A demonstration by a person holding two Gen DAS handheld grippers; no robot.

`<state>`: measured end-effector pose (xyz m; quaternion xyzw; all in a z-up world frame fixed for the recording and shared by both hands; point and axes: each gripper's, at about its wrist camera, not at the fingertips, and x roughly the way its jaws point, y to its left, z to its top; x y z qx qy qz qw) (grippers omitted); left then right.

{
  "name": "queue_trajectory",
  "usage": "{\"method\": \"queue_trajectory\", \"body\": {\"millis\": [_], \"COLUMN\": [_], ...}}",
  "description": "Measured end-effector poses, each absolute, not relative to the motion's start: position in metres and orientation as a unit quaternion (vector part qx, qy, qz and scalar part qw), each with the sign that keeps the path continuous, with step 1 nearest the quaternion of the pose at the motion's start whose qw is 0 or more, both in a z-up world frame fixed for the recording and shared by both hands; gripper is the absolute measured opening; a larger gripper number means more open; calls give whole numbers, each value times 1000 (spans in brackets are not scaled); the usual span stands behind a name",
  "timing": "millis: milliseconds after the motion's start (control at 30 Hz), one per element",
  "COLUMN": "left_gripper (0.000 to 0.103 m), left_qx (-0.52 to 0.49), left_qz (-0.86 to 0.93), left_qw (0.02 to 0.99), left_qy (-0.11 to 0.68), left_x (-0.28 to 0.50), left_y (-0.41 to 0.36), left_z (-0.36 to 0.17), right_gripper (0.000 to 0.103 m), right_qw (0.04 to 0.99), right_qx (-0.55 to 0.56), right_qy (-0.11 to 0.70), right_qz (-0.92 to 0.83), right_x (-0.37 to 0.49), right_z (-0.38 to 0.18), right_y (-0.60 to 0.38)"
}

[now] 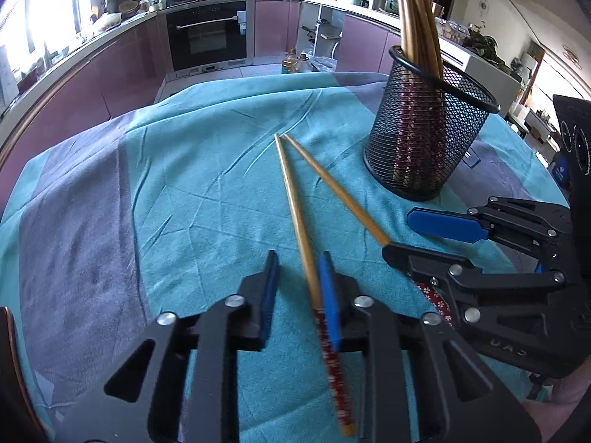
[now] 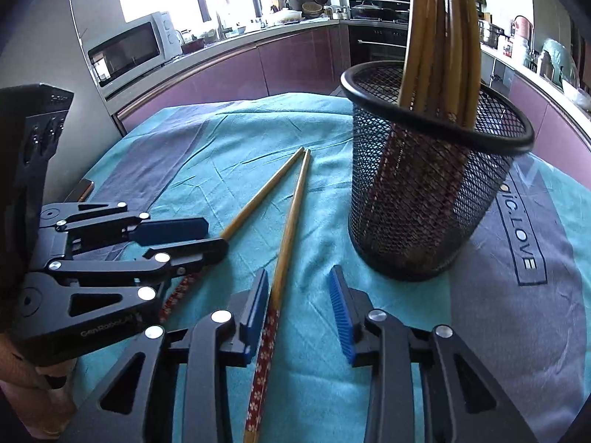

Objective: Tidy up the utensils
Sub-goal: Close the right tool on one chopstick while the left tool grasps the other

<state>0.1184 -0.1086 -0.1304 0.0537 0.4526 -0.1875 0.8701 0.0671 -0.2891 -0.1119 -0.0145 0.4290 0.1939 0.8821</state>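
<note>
**Ana:** Down at the bottom centre of the left wrist view, the left gripper (image 1: 299,262) straddles one bamboo chopstick with a red flowered handle (image 1: 295,199). The stick rests against one blue pad, the other pad stands clear, so nothing is clamped.

**Ben:** Same on the right wrist view: the right gripper (image 2: 299,277) is parted around the second bamboo chopstick (image 2: 291,221), which touches only the left-hand pad.

**Ana:** So I'd call this the pick-up step. Next, both need to pinch firmly, lift and tip the sticks upright.

**Ben:** Then into the black wire-mesh cup (image 2: 424,203) at centre right, beside the bundle of chopsticks (image 2: 439,37) standing in it.

**Ana:** The surface wears a wrinkled teal and grey cloth (image 1: 203,184).

**Ben:** Behind, a kitchen: purple cabinets, black built-in oven (image 1: 207,33) top centre, white microwave (image 2: 129,48) upper left.
</note>
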Motion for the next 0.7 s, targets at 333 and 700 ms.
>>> {"method": "queue_trajectory", "body": {"millis": [333, 700], "left_gripper": [8, 19], "left_qx": [35, 63], "left_qz": [-193, -198], "left_qw": [865, 865], "left_qy": [461, 458], "left_x": [105, 110], "left_y": [-96, -106], "left_z": [-131, -129], "right_gripper": [6, 11], "right_qw": [875, 875], "right_qx": [16, -12], "right_qy": [441, 442], "right_qz": [200, 196], "right_x": [54, 57], "right_z": [-113, -112], "right_y": [-308, -293]}}
